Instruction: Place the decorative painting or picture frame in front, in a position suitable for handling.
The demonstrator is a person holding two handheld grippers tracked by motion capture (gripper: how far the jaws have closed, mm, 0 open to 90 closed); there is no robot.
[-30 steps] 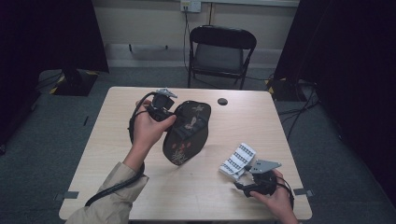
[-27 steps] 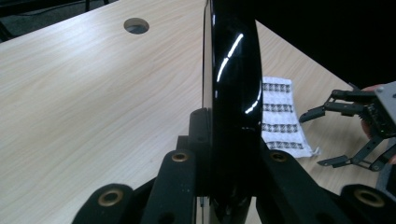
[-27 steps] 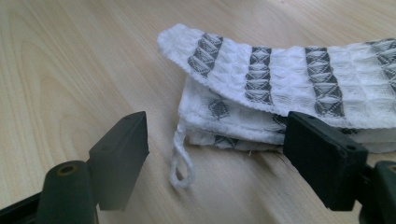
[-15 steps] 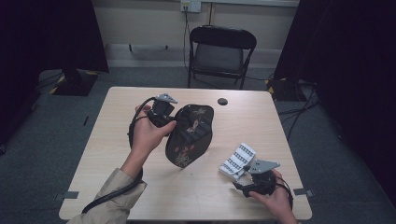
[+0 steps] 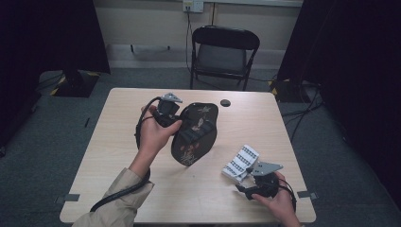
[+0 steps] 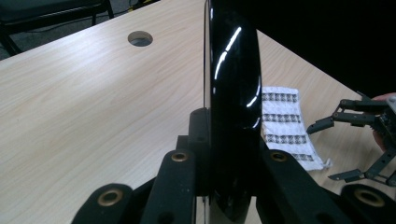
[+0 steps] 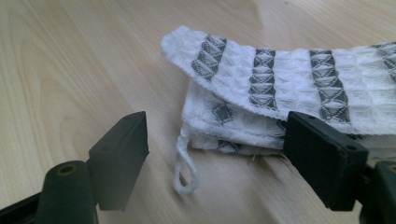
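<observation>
1. High view: the left gripper (image 5: 176, 113) clamps a dark patterned tray (image 5: 195, 134) tilted above the table (image 5: 108, 142); a chair (image 5: 224, 52) stands beyond.
2. Left gripper view: the tray's glossy edge (image 6: 232, 93) hides the table behind it.
3. Right gripper view: the right gripper (image 7: 219, 154), wide open and holding nothing, frames a folded white cloth (image 7: 289, 88) cut off at the frame's right.

A glossy black tray (image 6: 232, 93) with a smooth, reflective rim sits between the left hand-held gripper's (image 6: 224, 163) matt jaws. Ahead of the right hand-held gripper (image 7: 215, 149), a white waffle-weave cloth (image 7: 289, 88) lies on pale wood-grain surface (image 7: 70, 70).
</observation>
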